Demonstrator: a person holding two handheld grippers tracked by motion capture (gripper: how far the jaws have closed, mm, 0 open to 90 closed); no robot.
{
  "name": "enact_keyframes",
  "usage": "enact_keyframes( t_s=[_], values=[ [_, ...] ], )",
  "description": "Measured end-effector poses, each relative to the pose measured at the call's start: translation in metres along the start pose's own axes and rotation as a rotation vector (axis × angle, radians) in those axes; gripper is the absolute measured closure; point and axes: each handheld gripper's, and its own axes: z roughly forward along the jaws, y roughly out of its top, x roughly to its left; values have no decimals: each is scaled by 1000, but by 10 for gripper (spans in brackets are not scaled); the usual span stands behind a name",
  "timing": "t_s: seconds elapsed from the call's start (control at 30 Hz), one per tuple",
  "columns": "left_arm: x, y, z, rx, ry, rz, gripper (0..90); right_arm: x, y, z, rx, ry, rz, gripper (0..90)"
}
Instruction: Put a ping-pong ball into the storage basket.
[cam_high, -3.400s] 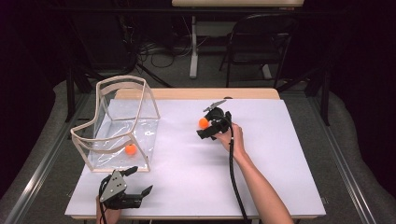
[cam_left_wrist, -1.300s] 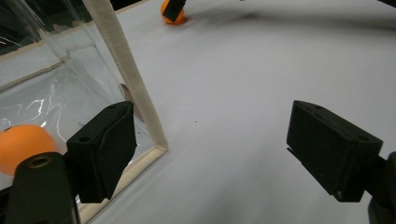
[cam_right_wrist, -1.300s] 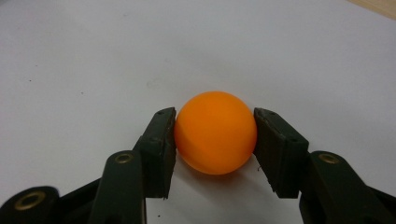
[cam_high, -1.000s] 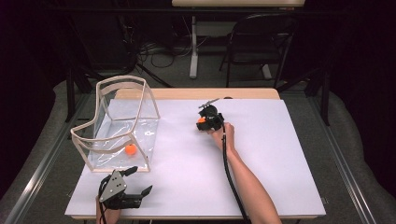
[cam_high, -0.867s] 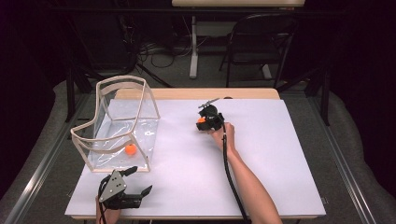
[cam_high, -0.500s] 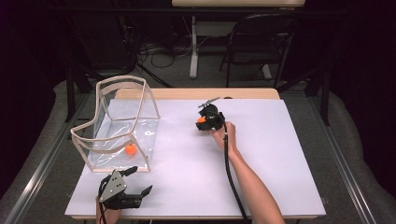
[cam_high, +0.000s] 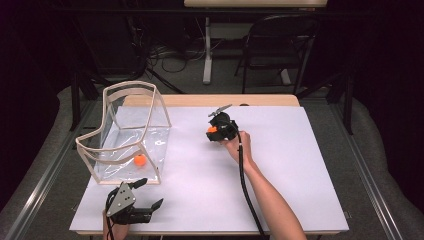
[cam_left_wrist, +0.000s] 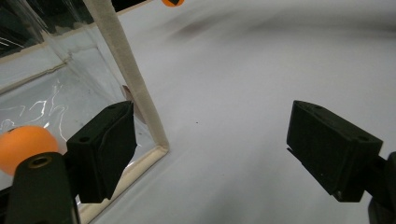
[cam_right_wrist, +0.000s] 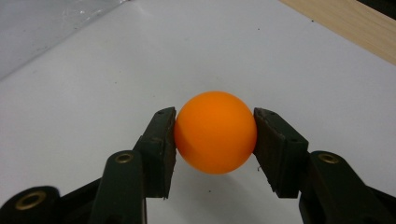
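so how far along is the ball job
Done: one orange ball lies inside the clear bin. In hand: the right tongs are shut on a second orange ball over the white sheet. Left: carrying it to the bin. The left tongs wait open beside it.

A smooth orange ball (cam_right_wrist: 215, 132), round and unmarked, sits centre frame in the right gripper view, clamped between two black fingers (cam_right_wrist: 161, 149).
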Motion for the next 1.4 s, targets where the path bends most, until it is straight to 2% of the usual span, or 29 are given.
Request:
enact_keyframes(
  t_s=[0.93, 1.4],
  values=[
    [0, 0, 0, -1, 0, -1, 161, 38, 11, -14, -9, 67, -102, 504],
    [0, 0, 0, -1, 0, -2, 161, 56, 15, -20, -16, 86, -158, 504]
  ],
)
